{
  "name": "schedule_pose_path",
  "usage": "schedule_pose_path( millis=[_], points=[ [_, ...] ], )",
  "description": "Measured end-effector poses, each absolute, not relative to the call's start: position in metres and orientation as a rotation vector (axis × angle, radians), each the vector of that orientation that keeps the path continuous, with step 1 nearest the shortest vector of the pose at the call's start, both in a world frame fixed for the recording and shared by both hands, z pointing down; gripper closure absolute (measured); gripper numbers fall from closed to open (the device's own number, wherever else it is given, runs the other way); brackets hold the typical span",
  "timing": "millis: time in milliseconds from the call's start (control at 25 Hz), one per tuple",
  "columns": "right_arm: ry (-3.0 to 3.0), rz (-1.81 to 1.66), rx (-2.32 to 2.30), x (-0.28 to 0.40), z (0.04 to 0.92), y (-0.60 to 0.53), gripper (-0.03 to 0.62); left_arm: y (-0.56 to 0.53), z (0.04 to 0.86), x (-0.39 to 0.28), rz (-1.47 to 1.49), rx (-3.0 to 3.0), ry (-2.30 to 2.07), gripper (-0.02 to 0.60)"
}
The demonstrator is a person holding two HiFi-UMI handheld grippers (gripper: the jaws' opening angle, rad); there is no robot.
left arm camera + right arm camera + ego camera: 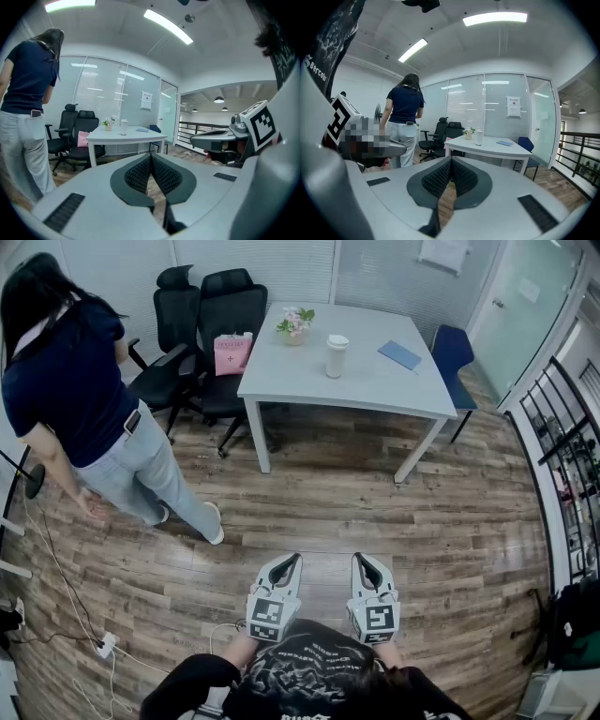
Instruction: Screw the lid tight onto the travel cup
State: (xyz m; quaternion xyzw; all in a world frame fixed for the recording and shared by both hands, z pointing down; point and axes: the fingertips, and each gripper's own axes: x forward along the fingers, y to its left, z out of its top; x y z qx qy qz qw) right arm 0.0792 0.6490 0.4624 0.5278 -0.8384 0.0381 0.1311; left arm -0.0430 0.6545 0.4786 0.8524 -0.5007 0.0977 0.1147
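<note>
Wood-plank floor covers the room, and a white counter stands at the far side, before a glass wall with blinds. Only the head view shows the left gripper and the right gripper side by side, low over the floor and well apart from the counter. Each gripper view gives what the head view cannot: the jaws of both grippers are pressed fully together with nothing between them, and long ceiling lamps are lit above.

The travel cup stands upright near the middle of the counter; whether its lid is tight cannot be told. Near it are a small flower pot and a blue notebook. Two black office chairs stand at the counter's left end, one with a pink bag on it, and a blue chair stands at the right end. A person in a dark shirt stands at the left, beside the black chairs. A power strip with its cable lies on the floor at the lower left.
</note>
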Motion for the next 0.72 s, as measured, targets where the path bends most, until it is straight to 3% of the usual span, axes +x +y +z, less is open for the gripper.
schedule_pose_path(
  millis=[720],
  points=[
    [-2.469,0.194,1.611,0.065,0.46,0.622,0.58,0.627,0.476,-0.065,0.231,2.533,-1.413,0.558]
  ],
)
